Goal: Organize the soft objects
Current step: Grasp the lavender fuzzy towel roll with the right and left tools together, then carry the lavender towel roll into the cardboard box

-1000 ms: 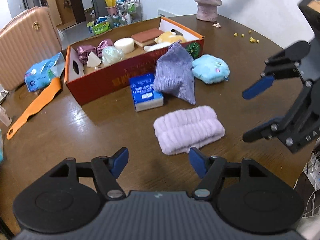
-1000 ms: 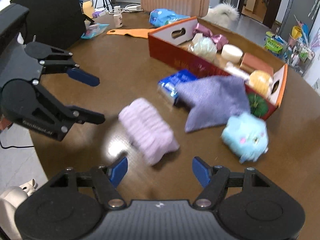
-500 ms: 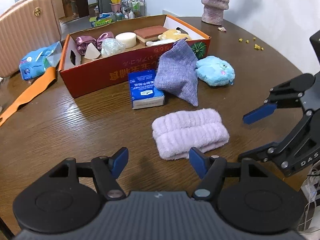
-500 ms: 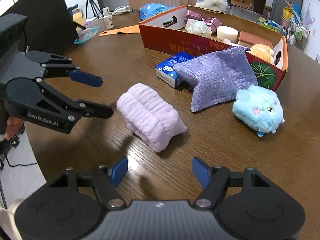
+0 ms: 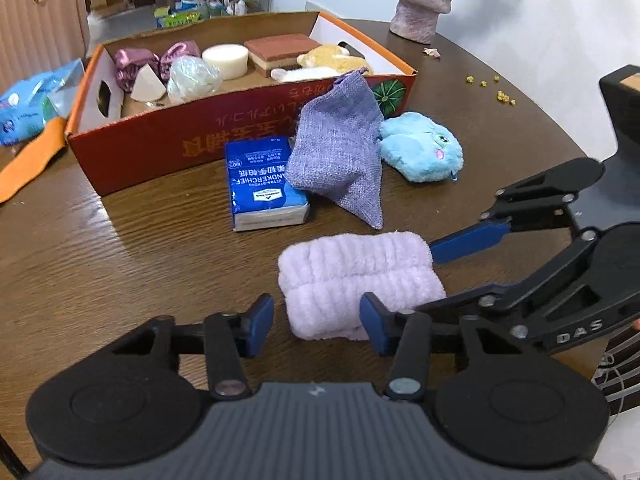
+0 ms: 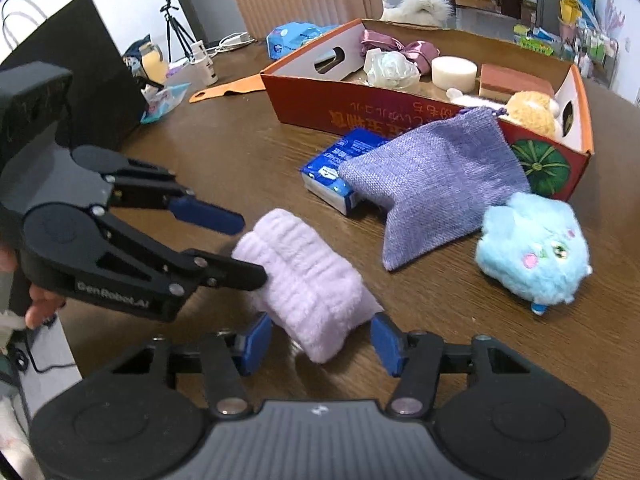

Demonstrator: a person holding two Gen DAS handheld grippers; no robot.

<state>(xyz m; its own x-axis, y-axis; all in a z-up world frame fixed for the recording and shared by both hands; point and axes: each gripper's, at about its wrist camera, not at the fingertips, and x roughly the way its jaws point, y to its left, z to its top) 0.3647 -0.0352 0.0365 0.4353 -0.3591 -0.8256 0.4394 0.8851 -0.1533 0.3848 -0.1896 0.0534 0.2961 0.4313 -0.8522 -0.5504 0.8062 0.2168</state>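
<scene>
Your left gripper (image 5: 316,322) comes at one end of the folded lilac towel (image 5: 358,278), and its jaws are closing with that end of the roll between them; the pads (image 5: 260,314) are not yet pressing into the pile, so nothing is gripped. Your right gripper (image 6: 320,342) does the same at the other end: its jaws are closing around the towel's near corner, with a sliver of table still showing on each side of the cloth. In the left wrist view, the right gripper's upper finger (image 5: 468,242) lies against the towel's far right edge, while its lower finger runs along the near right side.

The towel lies flat on the brown wooden table (image 5: 120,248), in front of the red cardboard box (image 5: 168,140) and well apart from it. Between the towel and the box sits a blue pack of tissues (image 5: 262,184), just in front of the box wall. A purple woven pouch (image 5: 340,152) leans against that wall with its lower corner pointing toward the towel and one edge overlapping the tissue pack. A light blue plush toy (image 5: 422,148) rests at the box's right corner, touching the pouch.

Inside the box you can see a purple satin bow (image 5: 138,60), a round white sponge (image 5: 224,60), a brown layered sponge block (image 5: 280,52) and a yellow plush (image 5: 336,58).
</scene>
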